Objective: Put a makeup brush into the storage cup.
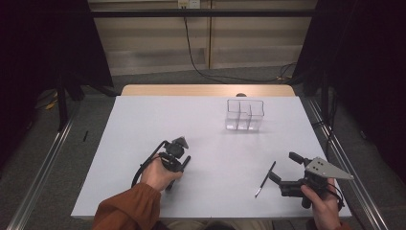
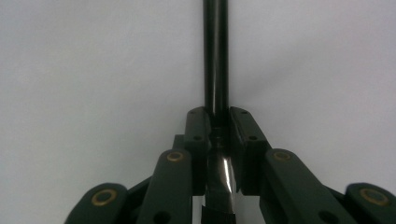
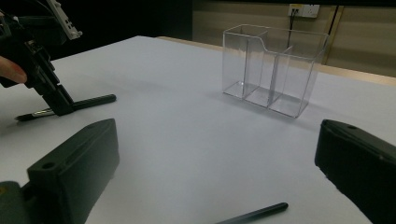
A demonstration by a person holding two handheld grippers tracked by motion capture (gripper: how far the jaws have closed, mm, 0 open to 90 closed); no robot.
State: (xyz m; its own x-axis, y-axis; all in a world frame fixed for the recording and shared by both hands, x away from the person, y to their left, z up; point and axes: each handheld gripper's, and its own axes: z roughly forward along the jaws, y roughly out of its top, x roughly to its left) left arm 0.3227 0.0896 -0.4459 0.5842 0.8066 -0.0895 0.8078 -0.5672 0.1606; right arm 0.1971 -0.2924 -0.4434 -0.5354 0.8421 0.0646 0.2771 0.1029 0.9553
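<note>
The left tongs (image 1: 181, 165) are clenched on a slim black brush (image 2: 215, 56) lying on the white table (image 1: 143, 124). Lift it level, without twisting, toward the far clear plastic divided holder (image 1: 244, 115). The right tongs (image 1: 283, 168) stand released beside a second thin black brush (image 1: 265, 178).

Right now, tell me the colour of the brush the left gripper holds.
Black brush, clearest in the left gripper view.

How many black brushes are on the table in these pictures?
2. One brush lies on the table clamped in the left gripper. The other brush lies loose on the table beside the open right gripper. None is seen in the clear organizer.
</note>
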